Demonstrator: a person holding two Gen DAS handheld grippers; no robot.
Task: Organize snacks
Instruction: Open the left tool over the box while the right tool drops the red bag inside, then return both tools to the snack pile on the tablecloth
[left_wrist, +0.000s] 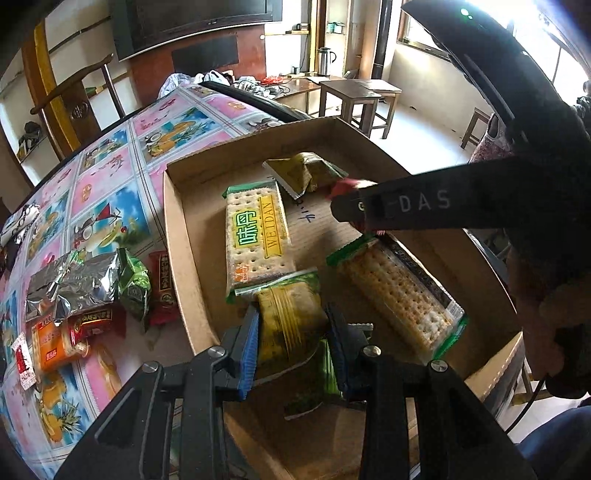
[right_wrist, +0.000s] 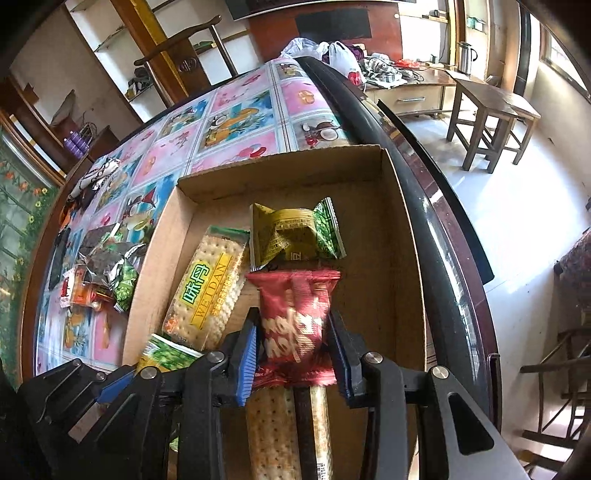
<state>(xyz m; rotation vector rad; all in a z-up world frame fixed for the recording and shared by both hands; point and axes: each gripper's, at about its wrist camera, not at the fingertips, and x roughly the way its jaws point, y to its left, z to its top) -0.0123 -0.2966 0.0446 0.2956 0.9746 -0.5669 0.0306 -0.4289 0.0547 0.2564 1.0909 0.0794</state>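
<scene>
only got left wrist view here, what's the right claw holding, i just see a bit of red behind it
Observer: The right claw holds a red snack packet with white lettering.
Operator: is it over the box
Observer: Yes, above the cardboard box, over a long cracker pack.
Operator: what's just ahead of it
Observer: An olive-green packet, close beyond the red packet's far end.

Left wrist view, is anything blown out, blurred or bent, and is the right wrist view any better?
Left wrist view: window at top right blown out white, right gripper tip slightly motion-blurred, table edge bowed by the fisheye. Right wrist view: glare on the sunlit floor, red snack packet print smeared, cardboard box sharp.
</scene>
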